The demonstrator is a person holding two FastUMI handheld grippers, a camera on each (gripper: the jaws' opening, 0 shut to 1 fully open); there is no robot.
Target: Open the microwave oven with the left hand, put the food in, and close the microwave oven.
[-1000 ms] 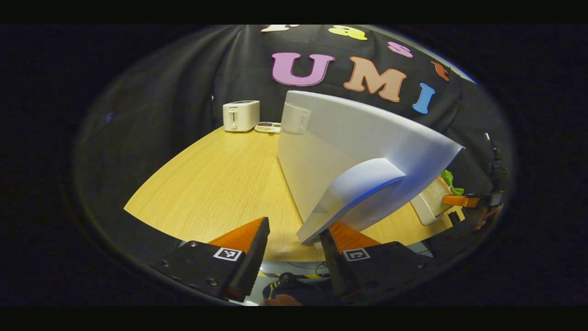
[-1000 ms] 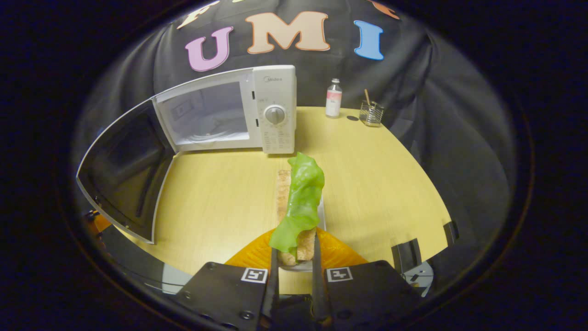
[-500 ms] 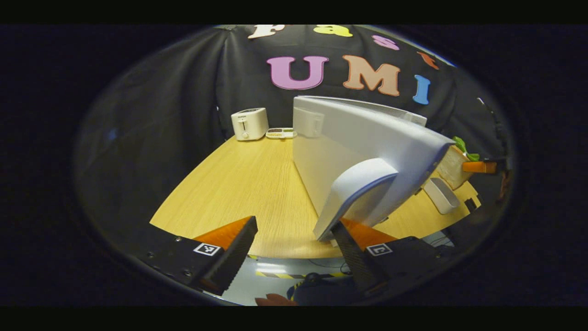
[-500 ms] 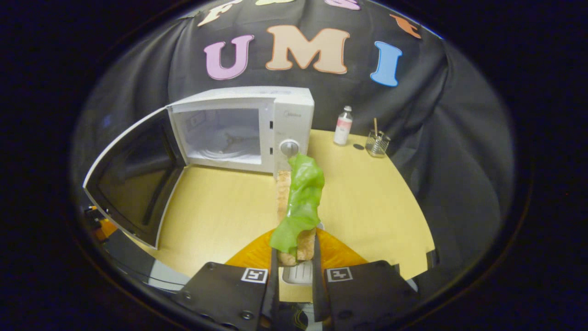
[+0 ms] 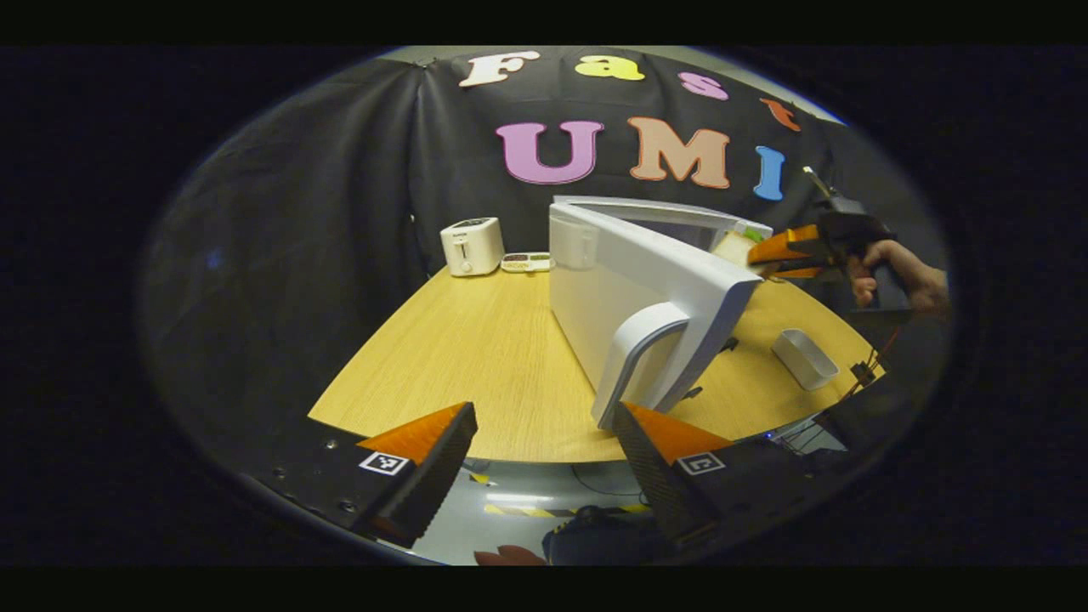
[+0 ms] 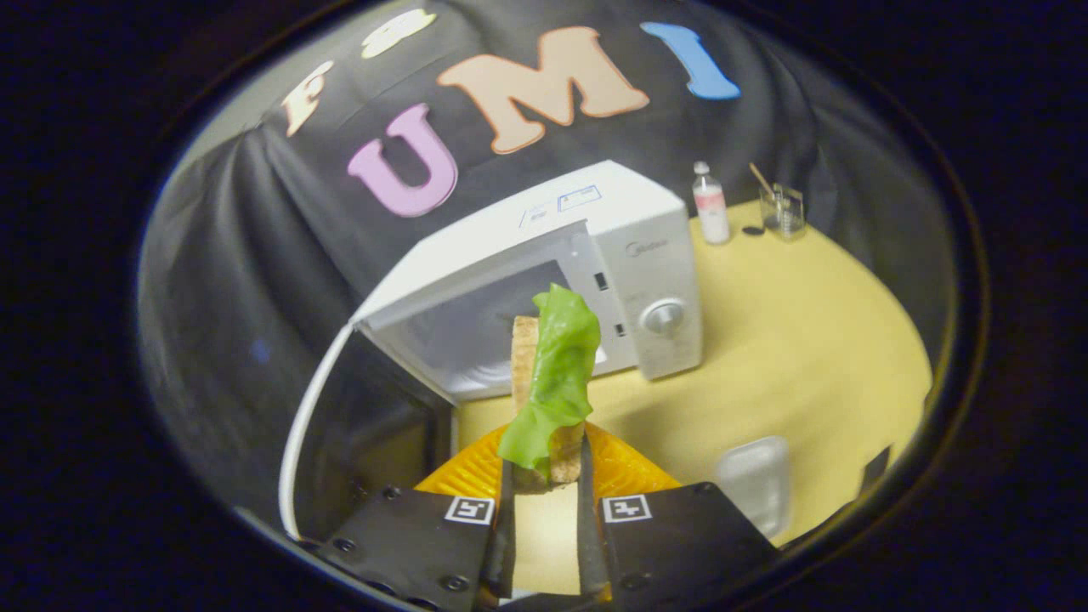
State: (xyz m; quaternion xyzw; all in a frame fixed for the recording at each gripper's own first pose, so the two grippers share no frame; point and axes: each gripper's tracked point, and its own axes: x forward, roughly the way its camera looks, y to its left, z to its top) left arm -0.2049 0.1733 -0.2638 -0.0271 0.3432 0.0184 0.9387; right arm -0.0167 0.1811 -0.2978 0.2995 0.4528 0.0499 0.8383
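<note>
Right gripper [image 6: 544, 501] jaws pinching sandwich [image 6: 548, 387] (bread slice plus lettuce leaf), mid-frame in right gripper view, just in front of open microwave [image 6: 595, 272] cavity. Door [image 5: 646, 297] standing swung open, centre of left gripper view. Left gripper [image 5: 544, 463] jaws spread, holding nothing, near door handle [image 5: 633, 357] at lower centre. Advice: carry sandwich level through opening, clear of door edge and cavity lip; set down on turntable before releasing. Small white tray [image 6: 752, 480] on desk [image 6: 807, 340], lower right.

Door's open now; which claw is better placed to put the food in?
Right. The right claw is shut on the sandwich, aimed at the microwave cavity. The left claw is open by the door handle.
</note>
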